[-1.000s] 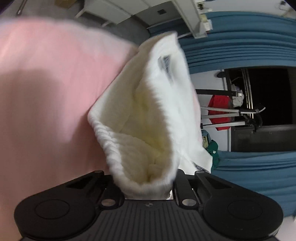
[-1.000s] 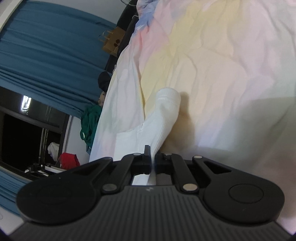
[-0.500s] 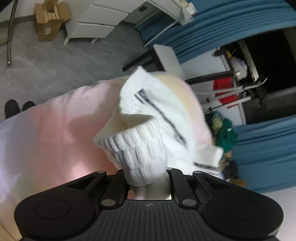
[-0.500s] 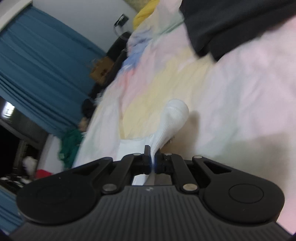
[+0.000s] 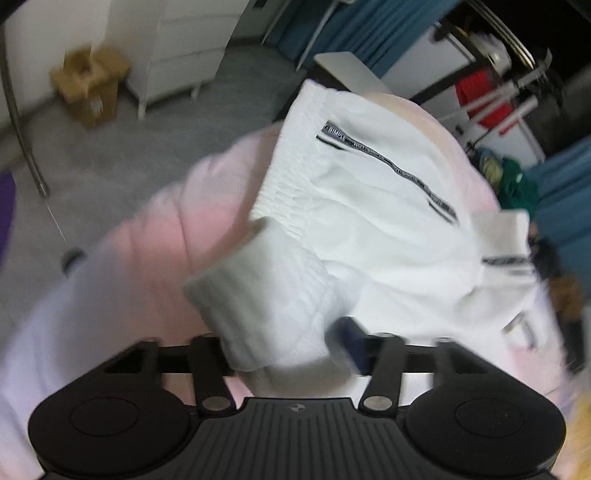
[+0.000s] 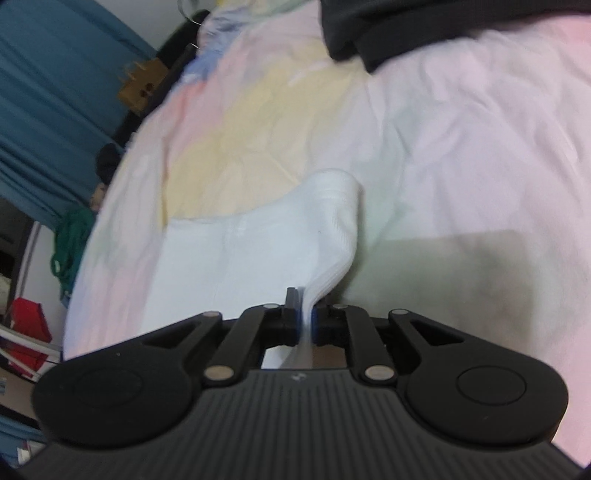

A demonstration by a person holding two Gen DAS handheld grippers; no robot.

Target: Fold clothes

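Note:
White trousers [image 5: 369, 221] with a black lettered side stripe lie spread on a pastel pink and yellow bed sheet [image 5: 155, 236]. In the left wrist view my left gripper [image 5: 291, 343] has its jaws spread wide, and a ribbed white cuff [image 5: 258, 295] of the trousers sits loosely between them. In the right wrist view my right gripper [image 6: 303, 317] is shut on another ribbed cuff [image 6: 332, 229] of the white trousers [image 6: 229, 258], holding it just above the sheet [image 6: 443, 129].
A dark garment [image 6: 406, 26] lies on the bed at the far end. A cardboard box [image 5: 88, 88] and a white cabinet [image 5: 177, 48] stand on the grey floor past the bed edge. Blue curtains [image 6: 48, 92] and a clothes rack [image 5: 509, 92] stand beyond.
My left gripper's jaws have spread apart and loosened on the cuff, and the trousers now lie flatter on the bed. My right gripper has stayed shut on its cuff and come lower.

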